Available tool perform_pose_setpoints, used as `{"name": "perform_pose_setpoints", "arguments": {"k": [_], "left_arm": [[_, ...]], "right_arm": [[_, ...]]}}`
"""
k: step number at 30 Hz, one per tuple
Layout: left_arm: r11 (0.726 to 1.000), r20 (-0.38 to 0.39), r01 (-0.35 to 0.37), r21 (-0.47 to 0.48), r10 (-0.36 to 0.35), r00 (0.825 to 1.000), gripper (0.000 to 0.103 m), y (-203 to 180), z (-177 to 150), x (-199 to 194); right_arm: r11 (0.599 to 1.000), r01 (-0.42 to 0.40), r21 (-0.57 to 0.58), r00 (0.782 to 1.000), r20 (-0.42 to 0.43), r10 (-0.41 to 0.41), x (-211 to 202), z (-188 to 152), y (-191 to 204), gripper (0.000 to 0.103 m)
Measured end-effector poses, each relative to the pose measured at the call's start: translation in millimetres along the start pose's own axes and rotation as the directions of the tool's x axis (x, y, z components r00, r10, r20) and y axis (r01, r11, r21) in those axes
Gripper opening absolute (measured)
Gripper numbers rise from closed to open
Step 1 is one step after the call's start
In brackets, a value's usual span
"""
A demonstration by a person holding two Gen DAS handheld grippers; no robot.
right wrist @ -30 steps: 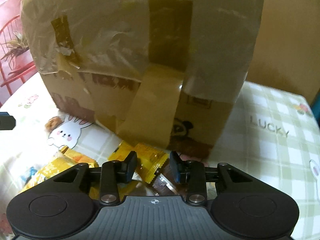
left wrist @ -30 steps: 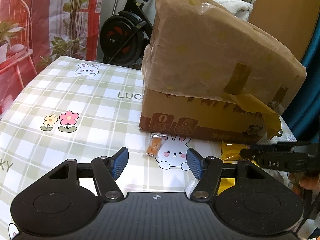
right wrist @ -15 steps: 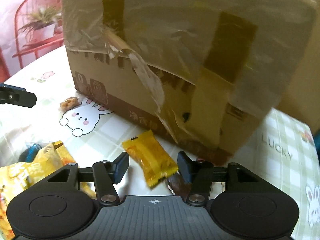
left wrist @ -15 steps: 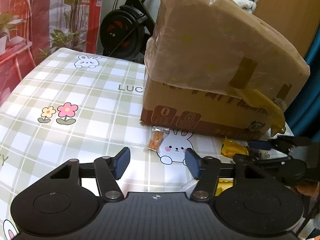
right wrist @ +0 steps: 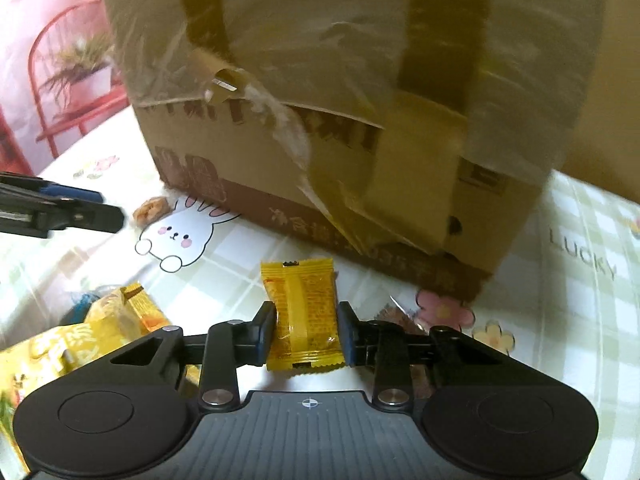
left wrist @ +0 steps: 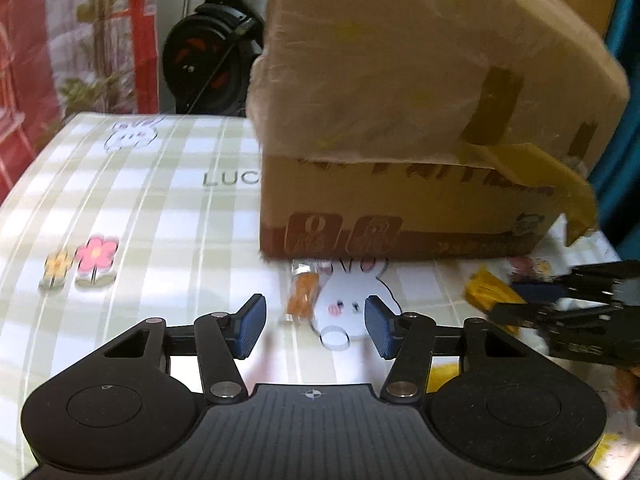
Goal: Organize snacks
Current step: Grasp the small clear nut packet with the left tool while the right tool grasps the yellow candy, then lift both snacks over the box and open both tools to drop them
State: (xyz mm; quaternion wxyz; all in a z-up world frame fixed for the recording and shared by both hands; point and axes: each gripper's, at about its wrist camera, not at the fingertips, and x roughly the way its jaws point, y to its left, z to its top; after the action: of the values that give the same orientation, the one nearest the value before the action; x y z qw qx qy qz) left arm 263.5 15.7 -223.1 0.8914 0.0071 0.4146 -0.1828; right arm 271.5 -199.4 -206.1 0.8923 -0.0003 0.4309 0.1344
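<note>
Hovering over the checked tablecloth (left wrist: 168,216), the left gripper (left wrist: 312,326) stood wide open with nothing between its pads, a small orange snack (left wrist: 303,295) lying just ahead of it beside the cardboard box (left wrist: 408,208). In the right wrist view, the right gripper (right wrist: 307,334) was clamped on a yellow snack packet (right wrist: 304,316), more yellow packets (right wrist: 80,340) lying to its left and the box just ahead.

Yellow packet (right wrist: 303,312), brown box (right wrist: 360,120), green-checked cloth (left wrist: 160,200) with pink flower (left wrist: 97,254) at left, white bunny (right wrist: 176,236).
</note>
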Motion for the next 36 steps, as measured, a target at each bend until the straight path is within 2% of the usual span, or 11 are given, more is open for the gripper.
{"name": "perform_pose_setpoints", "arguments": {"k": [1,3,5,7,8,9,16,25,32,36], "left_arm": [[1.0,-0.008,-0.005,0.007,0.005,1.0,0.048,0,3,7],[0.999,-0.023,-0.029,0.018,0.029,0.999,0.042,1,5,20],[0.999,-0.03,-0.043,0.03,0.043,0.999,0.04,-1,4,28],[0.997,-0.027,-0.048,0.056,0.049,0.998,0.034,-5,3,32],[0.995,-0.02,-0.059,0.077,0.061,0.998,0.028,-8,2,32],[0.993,-0.017,-0.073,0.095,0.075,0.997,0.018,-11,1,32],[0.995,0.008,-0.061,0.079,0.061,0.998,0.017,-14,-3,11],[0.999,0.124,-0.046,0.006,0.045,0.991,0.017,-11,-6,-56],[0.999,0.257,-0.029,0.014,0.024,0.966,0.017,-22,14,-103],[1.0,0.323,-0.006,0.031,-0.005,0.946,0.017,-34,31,-123]], "right_arm": [[1.0,0.002,0.018,1.0,0.008,-0.002,-3,-2,-2,0.03],[0.999,0.003,0.053,1.0,0.022,-0.005,-10,-5,-6,0.03],[0.997,0.004,0.073,1.0,0.03,-0.006,-14,-7,-9,0.03],[0.997,0.007,0.081,0.999,0.04,-0.01,-19,-10,-9,0.03],[0.996,0.007,0.085,0.999,0.045,-0.011,-20,-11,-10,0.03],[0.996,0.007,0.091,0.999,0.051,-0.011,-22,-13,-11,0.03],[0.993,0.007,0.118,0.996,0.086,-0.017,-37,-20,-15,0.03],[0.99,0.009,0.14,0.983,0.178,-0.034,-76,-24,-22,0.03],[0.99,0.005,0.138,0.954,0.296,-0.046,-125,-15,-26,0.03],[0.987,0.004,0.159,0.924,0.377,-0.065,-155,-1,-35,0.03]]}}
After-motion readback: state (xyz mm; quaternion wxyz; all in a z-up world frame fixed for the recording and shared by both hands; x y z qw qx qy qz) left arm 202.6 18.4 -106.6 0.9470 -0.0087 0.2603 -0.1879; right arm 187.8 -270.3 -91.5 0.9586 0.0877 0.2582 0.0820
